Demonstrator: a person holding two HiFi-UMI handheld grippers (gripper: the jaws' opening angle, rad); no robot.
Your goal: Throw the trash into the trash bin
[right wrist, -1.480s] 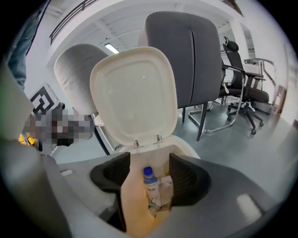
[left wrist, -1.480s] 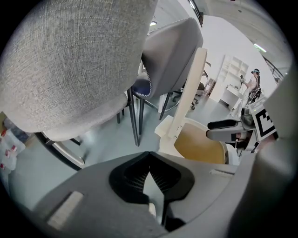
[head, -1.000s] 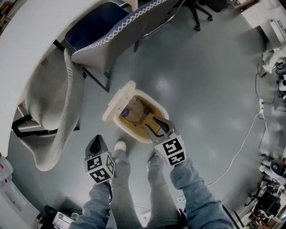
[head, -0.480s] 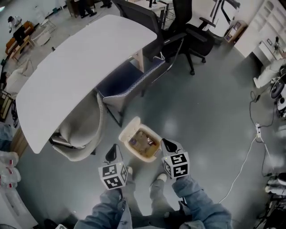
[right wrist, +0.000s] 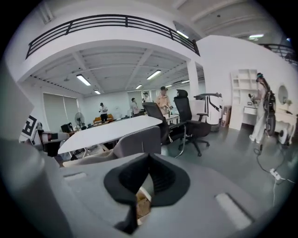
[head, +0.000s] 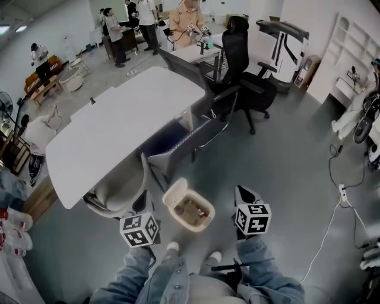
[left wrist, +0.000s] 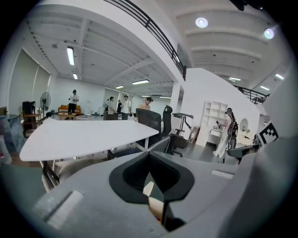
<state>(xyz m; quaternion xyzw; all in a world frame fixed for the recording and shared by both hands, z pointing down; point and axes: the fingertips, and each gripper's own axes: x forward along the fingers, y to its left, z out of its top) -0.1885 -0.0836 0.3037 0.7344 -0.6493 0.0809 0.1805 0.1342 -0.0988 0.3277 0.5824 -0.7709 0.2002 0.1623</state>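
Observation:
A cream trash bin [head: 173,199] stands open on the grey floor by the person's feet, with brown and purple trash [head: 191,209] lying inside. My left gripper [head: 141,203] hangs to the left of the bin, above it, its jaws together and nothing in them. To the bin's right, also raised, is my right gripper [head: 242,193], shut and empty. In the left gripper view the left gripper [left wrist: 149,153] points toward the white table, and a bit of the bin [left wrist: 148,189] shows through the gap under the tips. The right gripper [right wrist: 149,156] likewise shows the bin [right wrist: 142,204] below its tips.
A white table [head: 119,136] stands beyond the bin with a grey shell chair [head: 119,187] and a blue-grey chair [head: 178,142] tucked under it. Black office chairs [head: 249,77] are farther back. A cable [head: 341,196] runs over the floor at right. Several people [head: 190,18] stand far off.
Both grippers have risen away from the bin. The right one was open over the bin's mouth and is now shut. The view has lifted, so the bin looks smaller.

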